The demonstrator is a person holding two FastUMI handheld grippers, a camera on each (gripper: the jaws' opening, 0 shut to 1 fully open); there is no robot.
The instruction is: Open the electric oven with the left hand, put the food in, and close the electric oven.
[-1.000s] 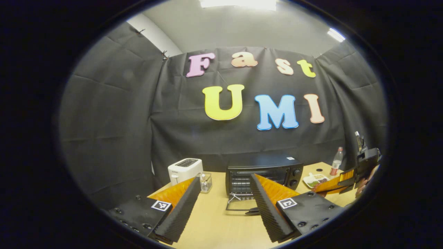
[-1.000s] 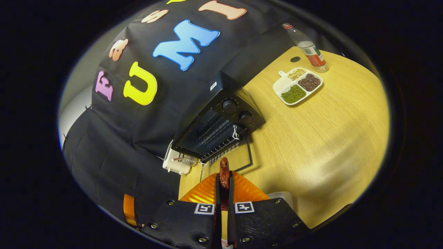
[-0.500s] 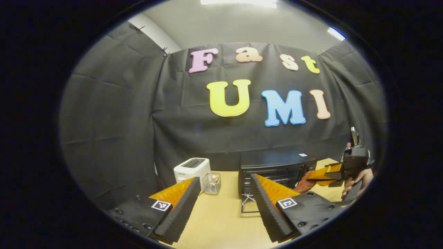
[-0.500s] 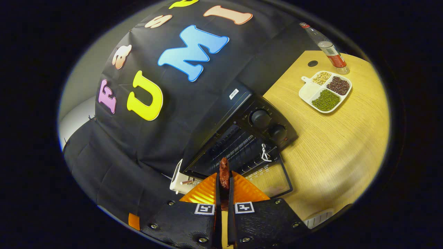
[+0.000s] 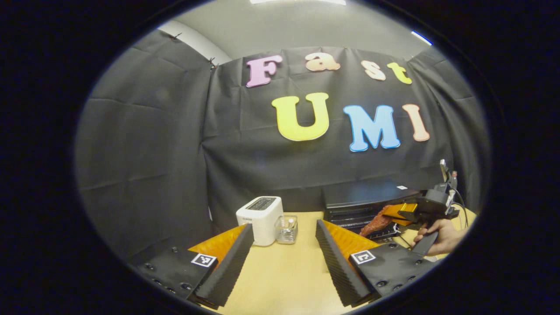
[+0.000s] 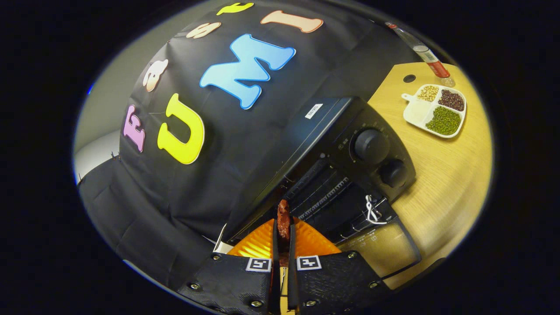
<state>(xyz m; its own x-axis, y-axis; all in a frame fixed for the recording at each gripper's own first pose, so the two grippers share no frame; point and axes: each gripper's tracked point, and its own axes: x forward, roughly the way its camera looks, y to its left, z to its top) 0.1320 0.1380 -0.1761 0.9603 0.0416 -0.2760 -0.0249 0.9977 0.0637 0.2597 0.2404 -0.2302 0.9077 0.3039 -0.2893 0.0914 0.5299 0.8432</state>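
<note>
The wooden table (image 6: pixel 442 175) carries everything, its pale top running under the appliances and out to the right in the right gripper view. The largest thing on it is the black electric oven (image 6: pixel 345 144), standing against the booth's cloth wall with its glass door (image 6: pixel 385 247) dropped open and lying flat in front of the cavity; two round knobs (image 6: pixel 371 145) sit one above the other on its control panel, and the wire rack (image 6: pixel 323 192) shows inside the opening. In the left gripper view the same oven (image 5: pixel 367 194) sits at the right.

To the left of the oven in that view stands a white toaster (image 5: pixel 260 214), and just beside it a small clear glass container (image 5: pixel 286 228).

The left gripper (image 5: pixel 282 262) hovers over bare table in front of the toaster, its two fingers spread wide apart with nothing between them.

The right gripper (image 6: pixel 283 238) has its fingers pressed together on a reddish-brown piece of food (image 6: pixel 283 221), which sticks out forward past the fingertips and points into the mouth of the oven, just at the front edge of the cavity above the lowered door. From the left gripper view this gripper (image 5: pixel 396 214) is seen held by a hand (image 5: pixel 439 236), with the food (image 5: pixel 377 222) reaching in front of the oven's opening.

Well apart on the far right of the table lie a white divided tray (image 6: pixel 435 110) with three kinds of beans and, behind it, a clear bottle (image 6: pixel 426 54) with a red label.
</note>
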